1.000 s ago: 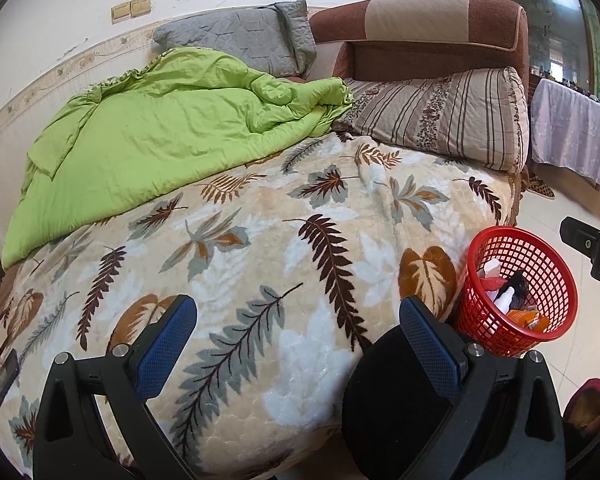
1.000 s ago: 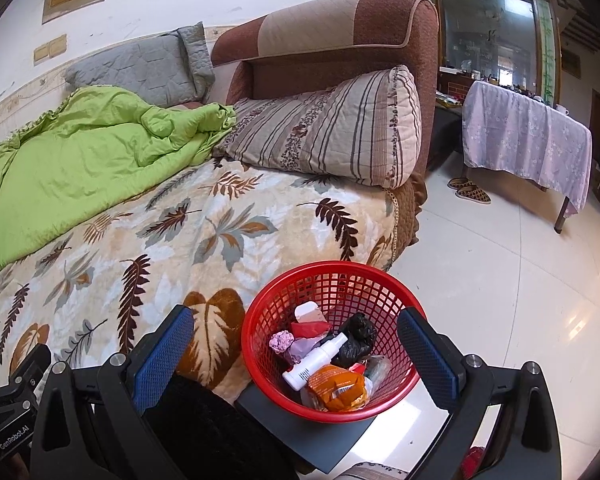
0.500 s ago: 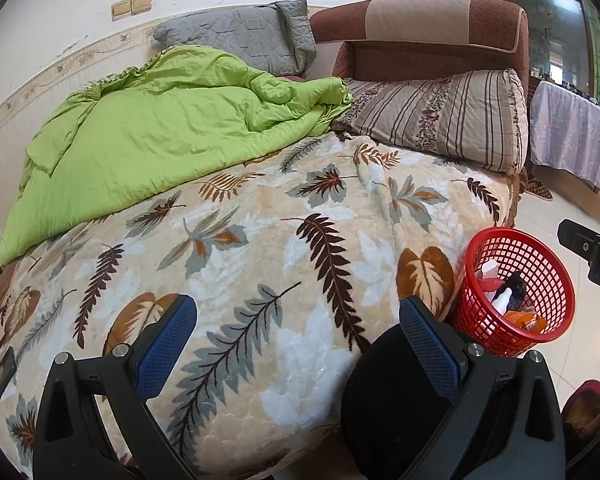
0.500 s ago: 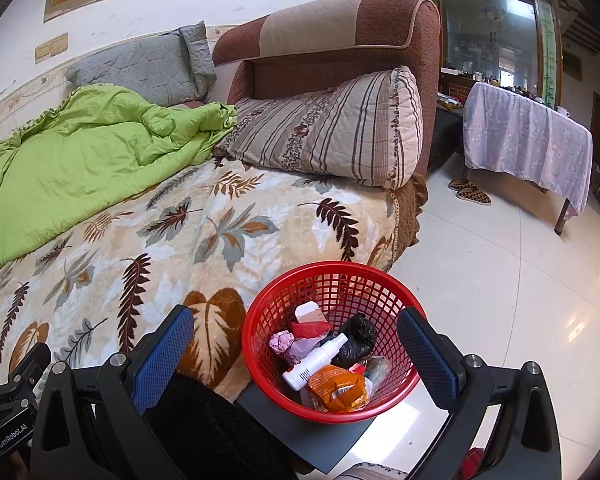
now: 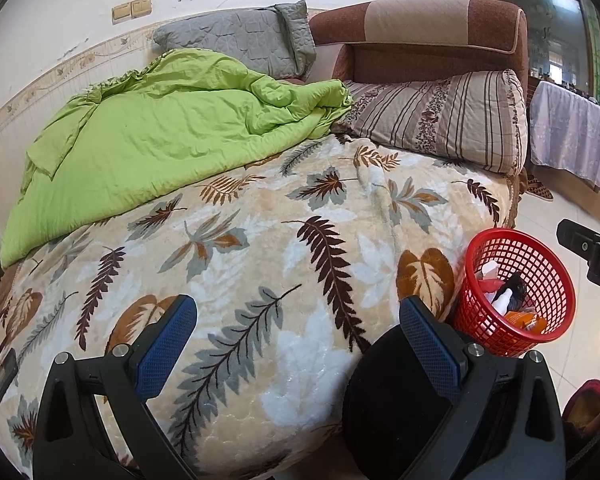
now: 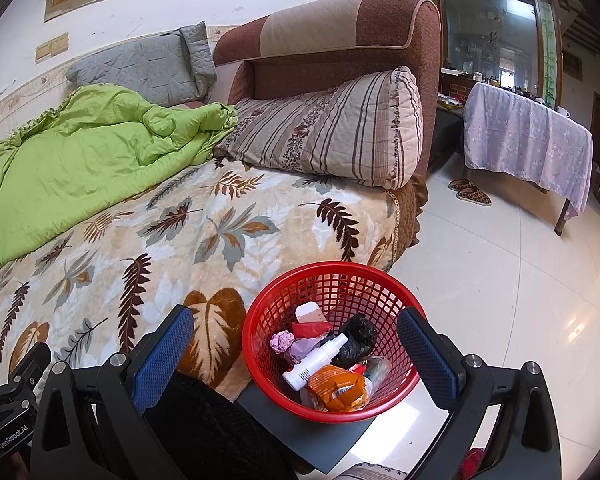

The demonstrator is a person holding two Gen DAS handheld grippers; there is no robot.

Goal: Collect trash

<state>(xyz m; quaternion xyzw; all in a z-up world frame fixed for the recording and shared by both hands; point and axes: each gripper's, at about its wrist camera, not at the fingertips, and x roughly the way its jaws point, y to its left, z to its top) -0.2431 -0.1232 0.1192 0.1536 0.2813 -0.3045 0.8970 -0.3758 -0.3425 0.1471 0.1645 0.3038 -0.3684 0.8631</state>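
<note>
Red mesh trash basket (image 6: 332, 344) on a dark stool beside the bed (image 6: 204, 232), holding a white spray bottle (image 6: 314, 362), orange wrapper (image 6: 336, 387) and black bag (image 6: 354, 340), right gripper (image 6: 296, 352) over it with jaws wide and empty, left gripper (image 5: 298, 340) over the leaf-print blanket (image 5: 260, 264), jaws wide, empty

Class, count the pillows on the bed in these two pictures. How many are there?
2. A grey pillow leans on the wall behind the green quilt; a striped pillow lies against the brown headboard. The quilt may hide more.
</note>
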